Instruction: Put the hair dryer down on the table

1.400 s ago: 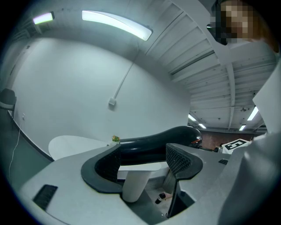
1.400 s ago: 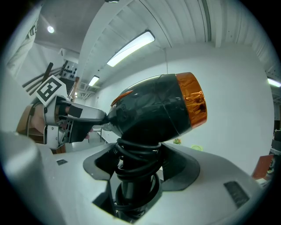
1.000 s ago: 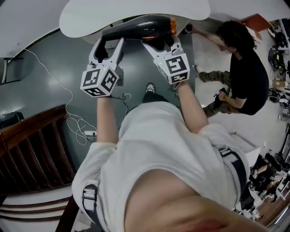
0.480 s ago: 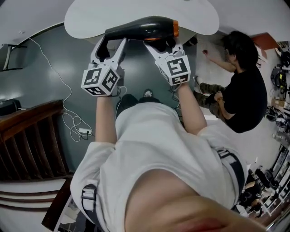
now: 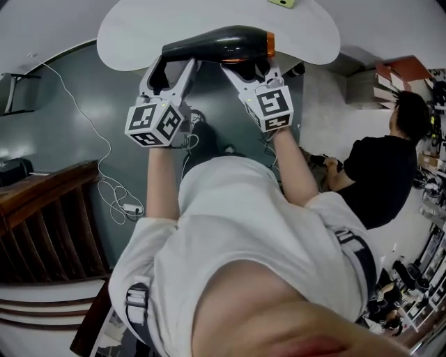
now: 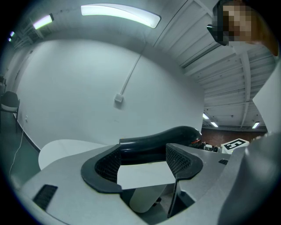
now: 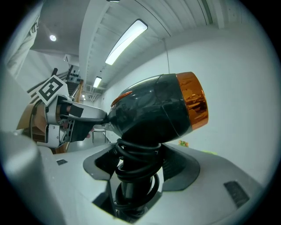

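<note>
The black hair dryer (image 5: 216, 45) with an orange rear end is carried level over the near edge of the white table (image 5: 132, 35). My right gripper (image 5: 247, 70) is shut on its handle, which has the cord wound round it (image 7: 136, 162); the body (image 7: 153, 112) rises above the jaws. My left gripper (image 5: 171, 70) stands with jaws wide apart at the nozzle end. The barrel (image 6: 158, 138) lies across its fingertips, not squeezed between the pads (image 6: 107, 165). The table top (image 6: 66, 149) shows beyond and between those jaws.
A small green thing (image 5: 282, 3) lies at the table's far side. A person in black (image 5: 380, 174) crouches at the right near shelves (image 5: 380, 80). A wooden stair rail (image 5: 42, 209) stands at the left, and a white cable (image 5: 104, 181) trails over the grey floor.
Both grippers have carried the dryer forward, so more of the table top shows under it. The person in black has shifted to the right.
</note>
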A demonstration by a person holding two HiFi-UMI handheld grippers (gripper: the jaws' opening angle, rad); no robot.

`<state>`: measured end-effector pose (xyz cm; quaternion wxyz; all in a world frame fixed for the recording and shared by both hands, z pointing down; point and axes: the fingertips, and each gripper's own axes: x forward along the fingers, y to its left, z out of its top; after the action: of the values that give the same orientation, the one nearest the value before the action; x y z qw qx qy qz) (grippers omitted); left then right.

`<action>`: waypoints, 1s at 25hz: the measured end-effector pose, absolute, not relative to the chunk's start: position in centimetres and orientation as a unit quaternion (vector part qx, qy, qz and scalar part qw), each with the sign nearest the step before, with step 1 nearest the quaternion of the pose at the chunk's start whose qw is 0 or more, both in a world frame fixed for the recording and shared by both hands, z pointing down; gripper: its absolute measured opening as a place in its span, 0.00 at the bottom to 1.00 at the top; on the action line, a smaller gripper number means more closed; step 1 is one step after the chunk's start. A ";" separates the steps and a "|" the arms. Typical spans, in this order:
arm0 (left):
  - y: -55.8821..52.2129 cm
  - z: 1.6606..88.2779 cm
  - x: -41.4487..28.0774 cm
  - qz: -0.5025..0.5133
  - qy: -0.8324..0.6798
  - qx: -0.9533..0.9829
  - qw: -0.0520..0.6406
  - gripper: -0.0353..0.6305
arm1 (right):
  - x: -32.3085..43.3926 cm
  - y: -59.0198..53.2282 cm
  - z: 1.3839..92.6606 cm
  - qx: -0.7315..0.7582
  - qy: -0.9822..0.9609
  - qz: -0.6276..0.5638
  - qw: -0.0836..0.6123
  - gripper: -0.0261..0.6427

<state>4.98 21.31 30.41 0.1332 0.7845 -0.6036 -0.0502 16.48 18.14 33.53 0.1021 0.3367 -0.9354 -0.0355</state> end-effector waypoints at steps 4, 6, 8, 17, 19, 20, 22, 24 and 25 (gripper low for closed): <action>18.2 30.6 4.1 -0.049 -0.595 0.791 0.135 0.56 | 15.6 15.3 33.6 0.344 -0.932 -0.031 0.105 0.46; 16.5 30.6 3.5 -0.049 -0.588 0.795 0.138 0.56 | 15.1 13.7 33.6 0.352 -0.929 -0.032 0.108 0.46; 15.0 30.6 2.7 -0.046 -0.582 0.800 0.142 0.56 | 14.4 12.4 33.7 0.358 -0.927 -0.030 0.111 0.46; 9.5 31.4 -1.5 -0.042 -0.564 0.810 0.154 0.56 | 10.3 7.4 34.4 0.370 -0.920 -0.022 0.129 0.46; 8.3 31.6 -2.9 -0.044 -0.563 0.810 0.156 0.56 | 8.9 6.2 34.5 0.370 -0.920 -0.019 0.131 0.46; 7.8 31.6 -3.6 -0.045 -0.564 0.810 0.157 0.56 | 8.2 5.7 34.5 0.369 -0.920 -0.017 0.132 0.46; 6.8 31.5 -5.2 -0.044 -0.565 0.809 0.158 0.56 | 6.6 4.8 34.4 0.365 -0.921 -0.015 0.133 0.46; 6.0 31.5 -6.9 -0.044 -0.566 0.807 0.161 0.56 | 4.8 4.0 34.4 0.362 -0.922 -0.015 0.134 0.46; 5.6 31.5 -7.9 -0.044 -0.567 0.807 0.162 0.56 | 3.8 3.5 34.4 0.360 -0.923 -0.015 0.134 0.46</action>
<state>-7.88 5.63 31.51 0.1616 0.8068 -0.5665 -0.0439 3.84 3.55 34.35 0.1339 0.3603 -0.9231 -0.0154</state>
